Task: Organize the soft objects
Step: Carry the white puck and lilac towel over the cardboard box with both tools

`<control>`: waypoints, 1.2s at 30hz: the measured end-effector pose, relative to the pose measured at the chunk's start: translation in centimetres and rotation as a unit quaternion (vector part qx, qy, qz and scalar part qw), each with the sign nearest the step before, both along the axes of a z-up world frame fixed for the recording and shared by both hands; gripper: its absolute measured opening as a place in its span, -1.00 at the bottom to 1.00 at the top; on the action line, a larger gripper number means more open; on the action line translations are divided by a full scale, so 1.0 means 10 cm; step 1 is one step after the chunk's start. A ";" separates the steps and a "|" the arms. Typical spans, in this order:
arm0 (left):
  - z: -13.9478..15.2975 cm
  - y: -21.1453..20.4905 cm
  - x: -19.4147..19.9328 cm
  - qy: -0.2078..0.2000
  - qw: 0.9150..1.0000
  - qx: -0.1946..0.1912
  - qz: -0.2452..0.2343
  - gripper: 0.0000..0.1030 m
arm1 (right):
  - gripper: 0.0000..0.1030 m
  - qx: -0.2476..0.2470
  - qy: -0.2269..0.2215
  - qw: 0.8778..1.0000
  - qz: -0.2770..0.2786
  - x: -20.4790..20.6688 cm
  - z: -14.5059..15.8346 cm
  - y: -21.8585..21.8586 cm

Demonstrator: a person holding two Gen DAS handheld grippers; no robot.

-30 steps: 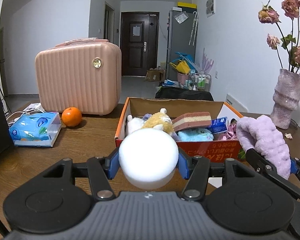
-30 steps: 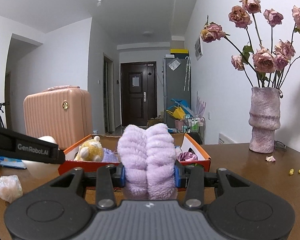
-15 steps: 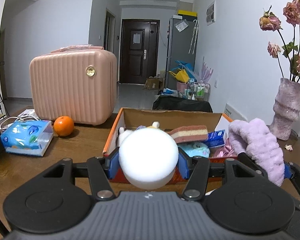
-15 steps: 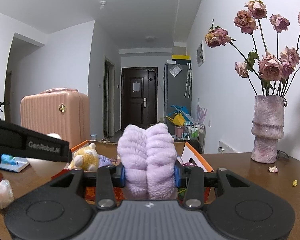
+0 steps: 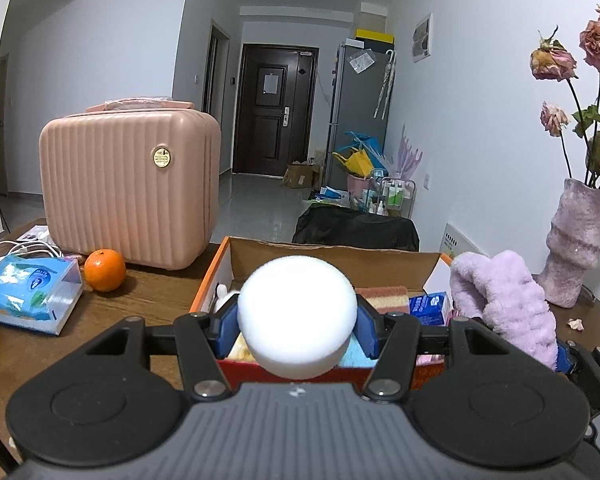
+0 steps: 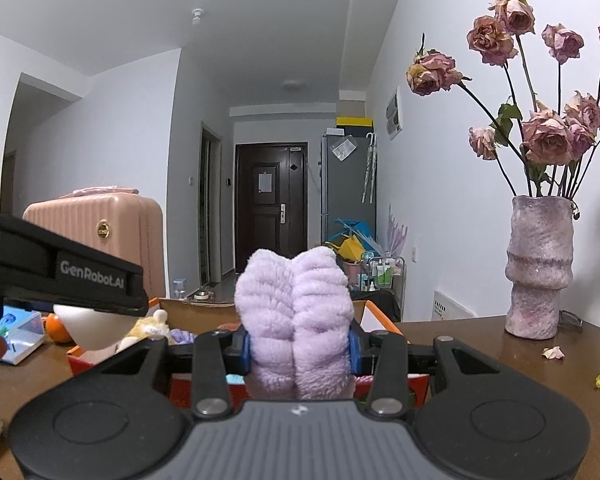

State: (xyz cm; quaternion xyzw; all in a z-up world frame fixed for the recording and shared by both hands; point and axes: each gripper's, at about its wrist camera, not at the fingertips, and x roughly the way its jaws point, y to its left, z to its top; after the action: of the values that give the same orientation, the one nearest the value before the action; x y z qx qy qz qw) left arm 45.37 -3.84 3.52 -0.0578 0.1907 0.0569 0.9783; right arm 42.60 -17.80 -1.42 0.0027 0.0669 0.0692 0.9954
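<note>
My left gripper (image 5: 297, 326) is shut on a round white sponge (image 5: 296, 312), held just above the near wall of an orange cardboard box (image 5: 332, 254). The box holds several soft things: a striped sponge (image 5: 382, 295), a blue packet (image 5: 428, 307) and plush toys. My right gripper (image 6: 299, 349) is shut on a folded fluffy lilac cloth (image 6: 296, 320), also at the box's near edge; the lilac cloth (image 5: 508, 300) shows at the right in the left wrist view. The left gripper's body (image 6: 60, 272) and the white sponge (image 6: 86, 326) show at the left in the right wrist view.
A pink ribbed case (image 5: 128, 184) stands at the back left, with an orange (image 5: 105, 270) and a blue tissue pack (image 5: 28, 294) in front of it. A lilac vase (image 6: 538, 268) of dried roses stands right of the box. Petals and crumbs (image 6: 554, 353) lie on the wooden table (image 5: 152, 300).
Both grippers have moved forward toward the box, each still holding its object. The box and case now look closer, and the sponge overlaps the box's inside.
</note>
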 end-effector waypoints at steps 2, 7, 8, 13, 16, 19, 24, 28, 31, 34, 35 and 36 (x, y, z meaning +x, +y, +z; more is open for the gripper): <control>0.01 0.00 0.05 -0.002 1.000 0.000 0.001 0.12 | -0.21 0.001 -0.001 1.000 -0.001 0.07 0.00 0.00; 0.02 0.00 0.20 -0.007 1.000 -0.001 0.001 0.12 | -0.21 0.003 -0.003 1.000 -0.005 0.22 0.00 0.01; 0.02 0.00 0.24 -0.007 1.000 0.000 0.002 0.12 | -0.21 0.004 -0.002 1.000 -0.006 0.25 0.00 0.01; 0.03 0.00 0.39 -0.008 1.000 -0.002 0.005 0.12 | -0.21 0.003 -0.003 1.000 -0.008 0.37 0.00 0.01; 0.03 0.01 0.45 -0.009 1.000 -0.002 0.005 0.12 | -0.21 0.002 -0.003 1.000 -0.011 0.48 -0.01 0.02; 0.04 0.01 0.56 -0.010 1.000 0.000 0.008 0.12 | -0.21 0.001 -0.003 1.000 -0.013 0.59 -0.02 0.03; 0.03 0.02 0.72 -0.010 1.000 0.003 0.010 0.12 | -0.21 -0.003 -0.004 1.000 -0.016 0.75 -0.02 0.04; 0.01 0.07 0.85 -0.003 1.000 -0.002 0.012 0.12 | -0.21 -0.007 -0.002 1.000 -0.017 0.87 -0.04 0.05; -0.01 0.10 0.94 0.001 1.000 -0.002 0.014 0.12 | -0.21 -0.009 -0.002 1.000 -0.018 0.95 -0.04 0.05; -0.03 0.11 1.02 0.006 1.000 -0.002 0.015 0.12 | -0.21 -0.011 0.000 1.000 -0.020 1.02 -0.05 0.05; -0.04 0.12 1.05 0.008 1.000 -0.001 0.015 0.12 | -0.21 -0.011 0.001 1.000 -0.020 1.05 -0.05 0.05; -0.04 0.12 1.08 0.010 1.000 0.000 0.016 0.12 | -0.20 -0.012 0.003 1.000 -0.020 1.06 -0.06 0.06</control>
State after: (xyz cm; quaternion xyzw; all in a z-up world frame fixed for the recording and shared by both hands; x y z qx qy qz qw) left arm 56.14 -2.69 3.08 -0.0599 0.1994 0.0729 0.9754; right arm 53.22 -17.18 -2.00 -0.0076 0.0702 0.0485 0.9963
